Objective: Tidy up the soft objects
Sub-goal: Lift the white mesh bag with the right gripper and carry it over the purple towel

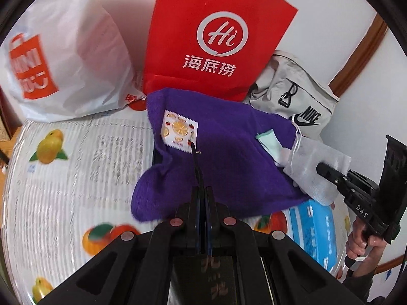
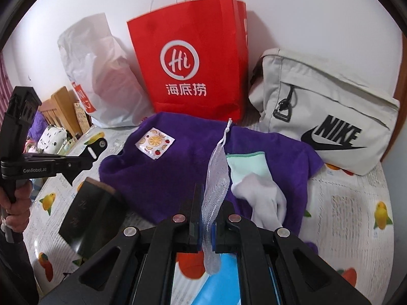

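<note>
A purple towel (image 1: 223, 157) (image 2: 175, 175) lies crumpled on the fruit-print table. A small fruit-print sachet (image 1: 179, 132) (image 2: 155, 143) rests on it, and a white and mint sock (image 2: 257, 188) (image 1: 267, 142) lies on its right part. My right gripper (image 2: 207, 218) (image 1: 323, 170) is shut on a white mesh drawstring pouch (image 2: 216, 185) (image 1: 313, 175) held over the towel's right edge. My left gripper (image 1: 202, 195) is shut on a flat dark pouch (image 2: 89, 216) (image 1: 201, 178), held edge-on above the towel's near side.
A red paper bag (image 1: 216, 33) (image 2: 193, 61) stands at the back, a white plastic bag (image 1: 63, 58) (image 2: 101, 76) to its left, a beige Nike bag (image 1: 300, 101) (image 2: 328, 109) to its right. A blue and white packet (image 1: 315, 228) (image 2: 221, 279) lies near the table's front.
</note>
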